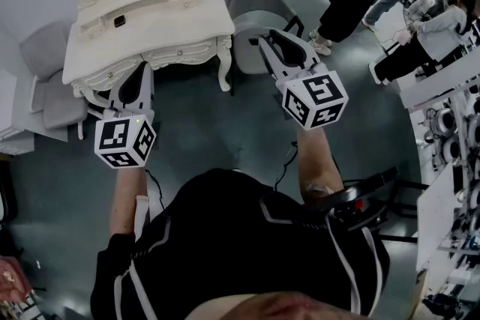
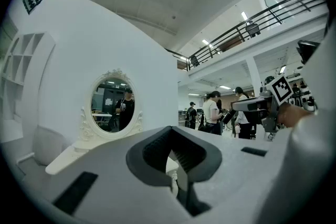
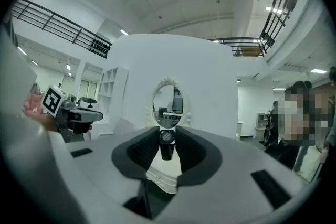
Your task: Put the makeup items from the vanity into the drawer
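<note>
The right gripper [image 1: 279, 49] is clamped on a small black cylindrical makeup tube [image 3: 167, 145], held mid-air well apart from the ornate white wooden vanity [image 1: 187, 11]. The left gripper [image 2: 172, 157] stands slightly parted and empty. Next, I reckon, it must reach the drawer [image 1: 165, 56], seemingly shut.

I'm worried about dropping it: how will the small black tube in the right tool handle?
The black tube looks rigid and probably light, being small between the jaws of the right tool. Its seemingly round, smooth body may slip, or roll once released.
</note>
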### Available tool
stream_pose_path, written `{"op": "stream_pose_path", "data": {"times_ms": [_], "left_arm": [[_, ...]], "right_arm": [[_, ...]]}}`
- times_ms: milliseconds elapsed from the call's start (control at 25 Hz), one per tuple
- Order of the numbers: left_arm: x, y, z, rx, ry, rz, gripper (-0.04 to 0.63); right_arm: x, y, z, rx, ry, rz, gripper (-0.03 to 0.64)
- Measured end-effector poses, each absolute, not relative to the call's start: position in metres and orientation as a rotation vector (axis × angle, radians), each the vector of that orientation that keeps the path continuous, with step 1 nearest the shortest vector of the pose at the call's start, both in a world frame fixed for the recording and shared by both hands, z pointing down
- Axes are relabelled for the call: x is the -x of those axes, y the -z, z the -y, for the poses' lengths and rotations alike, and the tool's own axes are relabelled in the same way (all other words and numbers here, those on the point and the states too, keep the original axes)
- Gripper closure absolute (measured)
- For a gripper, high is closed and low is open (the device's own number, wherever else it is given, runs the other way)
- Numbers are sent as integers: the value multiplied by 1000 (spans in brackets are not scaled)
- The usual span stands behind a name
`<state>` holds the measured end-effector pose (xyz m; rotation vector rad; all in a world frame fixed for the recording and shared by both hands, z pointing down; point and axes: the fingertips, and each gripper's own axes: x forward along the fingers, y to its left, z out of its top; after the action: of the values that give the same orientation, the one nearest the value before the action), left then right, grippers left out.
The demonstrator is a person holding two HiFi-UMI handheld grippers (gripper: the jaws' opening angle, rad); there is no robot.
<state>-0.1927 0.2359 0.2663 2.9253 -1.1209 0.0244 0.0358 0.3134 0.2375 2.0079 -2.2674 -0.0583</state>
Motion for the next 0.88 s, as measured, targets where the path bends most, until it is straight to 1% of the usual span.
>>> {"op": "stream_pose_path", "data": {"times_ms": [560,880], "left_arm": [[179,-268,-247,-2929,-34,1142,592],[154,-271,-255,-2939,-43,1120,592]], "right_arm": [[-48,-230,-324,-2008,72,2321,515],[-71,-229,-335,-2031,49,2337,515]]}}
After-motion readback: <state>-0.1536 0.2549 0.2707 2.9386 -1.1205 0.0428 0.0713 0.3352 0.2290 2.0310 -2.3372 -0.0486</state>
